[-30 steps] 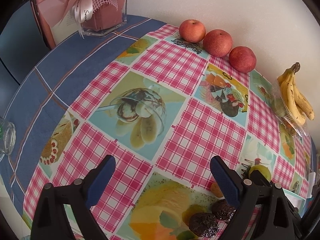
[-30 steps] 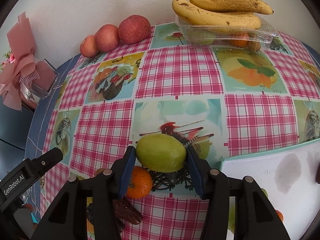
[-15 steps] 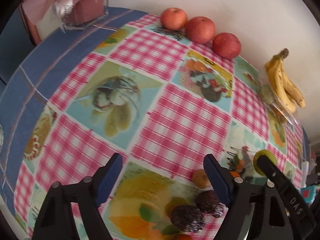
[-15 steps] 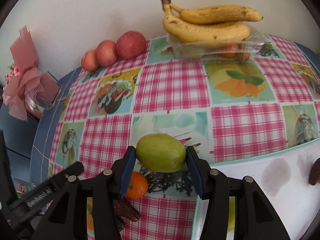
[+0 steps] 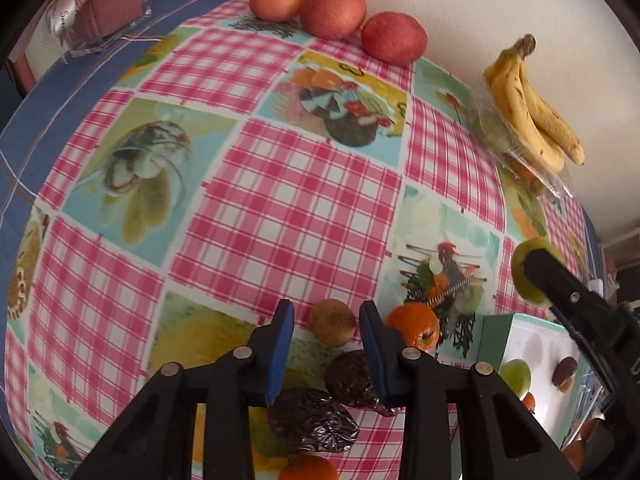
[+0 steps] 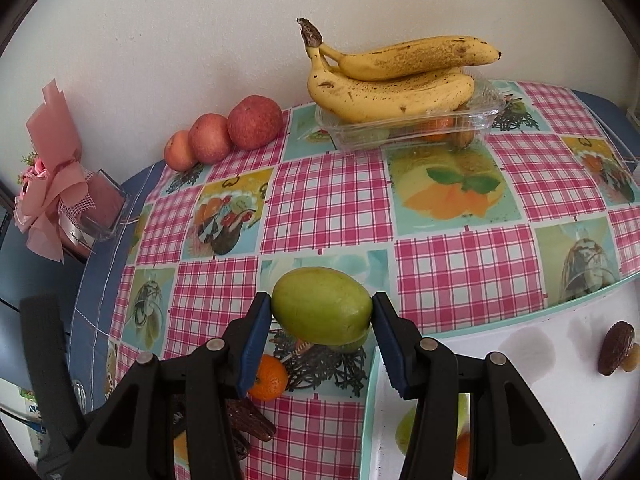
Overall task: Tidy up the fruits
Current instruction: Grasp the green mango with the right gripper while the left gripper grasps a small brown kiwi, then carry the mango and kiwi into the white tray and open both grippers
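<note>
Above the tablecloth [image 6: 328, 204], the right gripper [image 6: 322, 320] clamps a green fruit [image 6: 322, 305] (probably tray-bound); the left gripper [image 5: 326, 354], half-open, straddles a small brown fruit [image 5: 333, 322] without touching.

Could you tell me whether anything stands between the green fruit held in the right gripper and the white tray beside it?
Nothing visible does. The right gripper holds the green fruit above the tablecloth, just left of the white tray. The nearest tray surface is bare; a date lies far right.
</note>
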Demonstrator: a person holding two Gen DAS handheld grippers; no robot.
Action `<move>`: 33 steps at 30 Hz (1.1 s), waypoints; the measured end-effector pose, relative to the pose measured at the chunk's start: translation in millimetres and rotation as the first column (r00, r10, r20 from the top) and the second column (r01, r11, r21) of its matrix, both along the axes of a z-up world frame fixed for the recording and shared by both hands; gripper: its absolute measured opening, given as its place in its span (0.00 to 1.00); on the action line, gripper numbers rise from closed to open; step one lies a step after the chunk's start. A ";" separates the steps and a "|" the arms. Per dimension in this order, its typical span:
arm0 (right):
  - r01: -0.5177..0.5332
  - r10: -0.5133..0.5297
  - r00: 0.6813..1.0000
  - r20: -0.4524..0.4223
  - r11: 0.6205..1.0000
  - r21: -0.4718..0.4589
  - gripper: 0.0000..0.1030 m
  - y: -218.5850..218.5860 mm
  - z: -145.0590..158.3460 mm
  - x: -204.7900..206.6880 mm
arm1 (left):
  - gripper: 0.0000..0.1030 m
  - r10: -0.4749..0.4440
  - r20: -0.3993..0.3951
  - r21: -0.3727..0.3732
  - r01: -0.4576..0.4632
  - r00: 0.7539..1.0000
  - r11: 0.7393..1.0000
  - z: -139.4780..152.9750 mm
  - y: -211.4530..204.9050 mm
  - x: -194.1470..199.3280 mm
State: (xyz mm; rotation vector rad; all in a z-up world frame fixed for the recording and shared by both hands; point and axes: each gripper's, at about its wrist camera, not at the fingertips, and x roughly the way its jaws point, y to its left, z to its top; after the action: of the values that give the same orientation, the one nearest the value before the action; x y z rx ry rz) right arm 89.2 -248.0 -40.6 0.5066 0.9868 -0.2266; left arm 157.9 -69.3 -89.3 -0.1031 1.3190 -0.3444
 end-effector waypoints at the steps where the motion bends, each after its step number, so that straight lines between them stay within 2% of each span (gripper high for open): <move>1: 0.001 -0.001 1.000 0.002 1.000 0.001 0.51 -0.6 0.7 -0.2 | 0.28 -0.004 -0.001 0.000 0.004 1.000 1.000 -0.4 -0.6 -0.4; 8: 0.012 -0.012 1.000 0.012 1.000 0.007 0.51 -4.9 5.8 -2.8 | 0.26 -0.007 0.035 -0.009 0.007 0.999 1.000 13.7 -0.9 -3.2; 15: 0.046 -0.046 0.999 0.013 0.999 -0.001 0.51 -16.8 16.7 -11.7 | 0.26 -0.012 0.115 -0.041 0.017 0.993 0.999 50.8 1.3 -11.6; 22: 0.131 -0.130 0.991 0.017 0.991 -0.035 0.51 -44.2 32.9 -32.9 | 0.26 -0.074 0.192 -0.072 0.089 0.979 0.993 84.8 -20.5 -28.3; 33: 0.252 -0.249 0.968 0.045 0.964 -0.088 0.51 -85.8 63.5 -82.2 | 0.26 -0.181 0.250 -0.086 0.208 0.951 0.974 112.5 -55.2 -62.9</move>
State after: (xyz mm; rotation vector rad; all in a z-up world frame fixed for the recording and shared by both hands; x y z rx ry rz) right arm 6.9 -333.8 22.9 0.5478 0.8741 -0.4872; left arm 95.0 -124.5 23.2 -0.0234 1.0703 -0.5815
